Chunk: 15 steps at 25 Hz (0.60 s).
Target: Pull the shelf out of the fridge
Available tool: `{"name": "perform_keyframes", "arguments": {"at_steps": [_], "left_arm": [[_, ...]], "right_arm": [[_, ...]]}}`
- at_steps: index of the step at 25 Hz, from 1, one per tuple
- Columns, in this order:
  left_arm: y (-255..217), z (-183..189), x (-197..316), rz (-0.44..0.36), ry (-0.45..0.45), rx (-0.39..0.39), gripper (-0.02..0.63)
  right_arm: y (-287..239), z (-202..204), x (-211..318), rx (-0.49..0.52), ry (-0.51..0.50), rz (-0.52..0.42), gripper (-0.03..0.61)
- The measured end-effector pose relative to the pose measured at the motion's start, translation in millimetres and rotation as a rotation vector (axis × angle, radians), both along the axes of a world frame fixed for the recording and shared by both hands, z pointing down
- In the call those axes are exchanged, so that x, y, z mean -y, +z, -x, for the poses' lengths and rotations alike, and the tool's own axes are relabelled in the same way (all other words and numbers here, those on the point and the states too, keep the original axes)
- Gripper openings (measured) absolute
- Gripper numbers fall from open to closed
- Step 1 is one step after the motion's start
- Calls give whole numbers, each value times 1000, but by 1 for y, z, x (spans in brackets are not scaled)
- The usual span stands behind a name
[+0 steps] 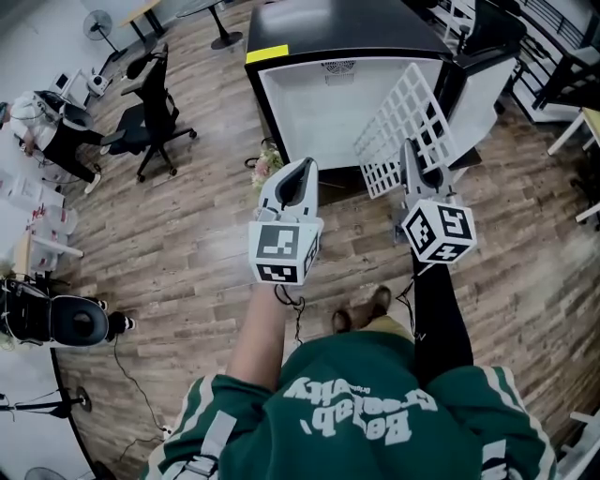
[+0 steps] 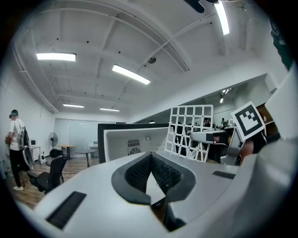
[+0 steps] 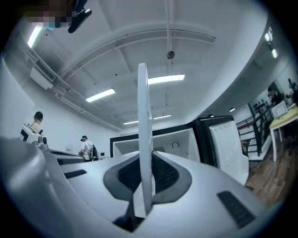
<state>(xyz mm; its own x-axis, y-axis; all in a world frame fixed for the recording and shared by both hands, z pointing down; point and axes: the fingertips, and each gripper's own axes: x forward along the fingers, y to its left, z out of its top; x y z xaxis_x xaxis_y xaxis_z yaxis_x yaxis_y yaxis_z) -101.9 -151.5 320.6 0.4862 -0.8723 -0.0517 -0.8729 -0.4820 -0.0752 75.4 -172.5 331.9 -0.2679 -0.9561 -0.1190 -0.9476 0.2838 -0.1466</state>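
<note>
Clamping shelf [image 3: 142, 107] edge-on, right gripper [image 3: 146, 179]; head view reveals its grid.

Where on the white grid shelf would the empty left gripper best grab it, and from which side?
Its bare lower-left edge, coming from the left: the shelf stands tilted on edge, thin enough for the jaws, and the right gripper pinches its bottom rim.

White lattice shelf [image 1: 405, 112], black fridge [image 1: 337, 23] (white inside, yellow label [image 1: 266, 53] at one corner), green sweatshirt [image 1: 375, 412] with white stripes.
</note>
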Motion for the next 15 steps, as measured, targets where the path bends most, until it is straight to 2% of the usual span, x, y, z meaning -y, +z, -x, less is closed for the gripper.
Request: {"name": "perform_keyframes", "arguments": {"at_steps": [4,15], "left_arm": [[-1,0,5,-37,-26,29,15],[10,-12,8,-36,-11,27,15]], "right_arm": [[3,2,0,-80,21,0,37],[11,2,-7,-243,56,-11,37]]}}
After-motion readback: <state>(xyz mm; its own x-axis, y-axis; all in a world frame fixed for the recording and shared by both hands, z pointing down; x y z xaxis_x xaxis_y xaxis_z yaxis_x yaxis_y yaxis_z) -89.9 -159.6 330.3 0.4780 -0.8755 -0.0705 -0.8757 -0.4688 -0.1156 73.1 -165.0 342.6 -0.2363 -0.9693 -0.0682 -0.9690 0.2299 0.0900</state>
